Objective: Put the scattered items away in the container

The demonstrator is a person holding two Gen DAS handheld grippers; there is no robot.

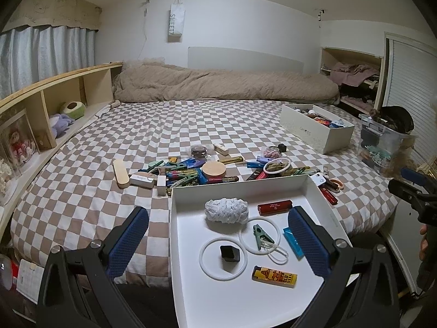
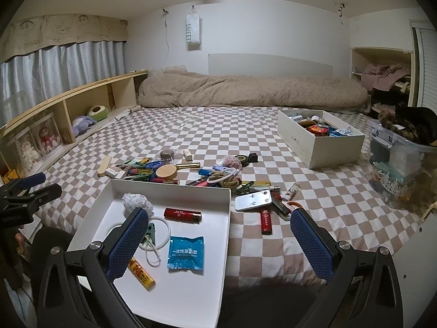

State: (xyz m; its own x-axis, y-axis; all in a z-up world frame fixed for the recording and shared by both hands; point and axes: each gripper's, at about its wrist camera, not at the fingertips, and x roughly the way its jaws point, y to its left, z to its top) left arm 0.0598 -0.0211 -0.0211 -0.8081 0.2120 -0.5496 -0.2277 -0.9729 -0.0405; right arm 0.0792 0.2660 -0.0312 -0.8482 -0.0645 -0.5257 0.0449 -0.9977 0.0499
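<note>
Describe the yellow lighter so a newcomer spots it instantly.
Find the white tray at the near edge of the checkered bed. The yellow lighter lies flat nearest the camera, beside the white ring. The tray's other lighter is red.

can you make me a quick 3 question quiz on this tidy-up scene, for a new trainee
1. True or false: the white tray already holds the yellow lighter.
2. Which item lies inside a white ring in the tray? A) black cube B) green clip C) red lighter
3. In a word: is either the left gripper or the right gripper holding anything?

Key
1. True
2. A
3. No. Both are open and empty, while many items still lie scattered on the checkered bedspread beyond the tray.
</note>
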